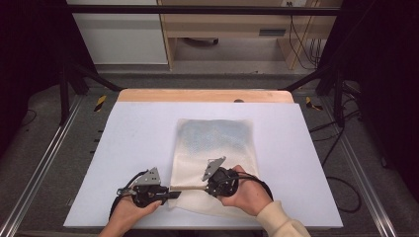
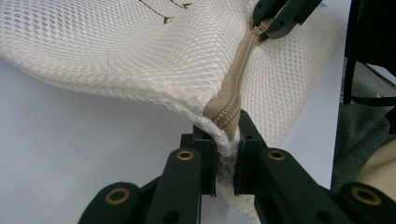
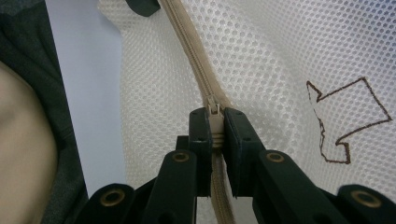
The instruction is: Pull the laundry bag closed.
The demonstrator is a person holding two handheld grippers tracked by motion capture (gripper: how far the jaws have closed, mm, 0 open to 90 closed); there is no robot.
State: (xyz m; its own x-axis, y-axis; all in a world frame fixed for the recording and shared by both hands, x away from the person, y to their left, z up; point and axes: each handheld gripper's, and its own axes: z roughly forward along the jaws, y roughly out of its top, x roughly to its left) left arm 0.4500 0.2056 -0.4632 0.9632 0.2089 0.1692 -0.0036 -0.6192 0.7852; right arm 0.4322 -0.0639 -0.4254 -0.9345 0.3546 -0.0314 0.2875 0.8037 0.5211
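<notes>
A cream mesh laundry bag (image 1: 213,163) lies flat on the white table cover (image 1: 133,148), near the person's edge and a little to the right of middle, its zippered end toward 6 o'clock. Along that near edge runs a tan zipper (image 2: 232,100). The step in hand looks like working the zipper: one gripper anchors the bag's end while the other takes the slider.

The right gripper (image 3: 215,122) has its jaws clamped on the zipper pull (image 3: 214,109), the small tan tab pinched between the two black pads. The left gripper (image 2: 228,140) is clamped on the bag's corner at 9 o'clock of the right one, jaws closed on bunched mesh right where the zipper tape ends. In the high view the zipper is stretched taut between them.

The next move probably calls for a straight pull along the zipper line, away from the left gripper toward 3 o'clock, with the anchored corner held firm so the tape stays tight and the soft cloth does not ruck under the slider.

The bag is honeycomb netting, limp and slightly puffed, with a stitched seam at the rim and a brown outlined arrow (image 3: 348,121) printed on one face. Something bluish shows faintly through the far half at 12 o'clock (image 1: 215,133).
</notes>
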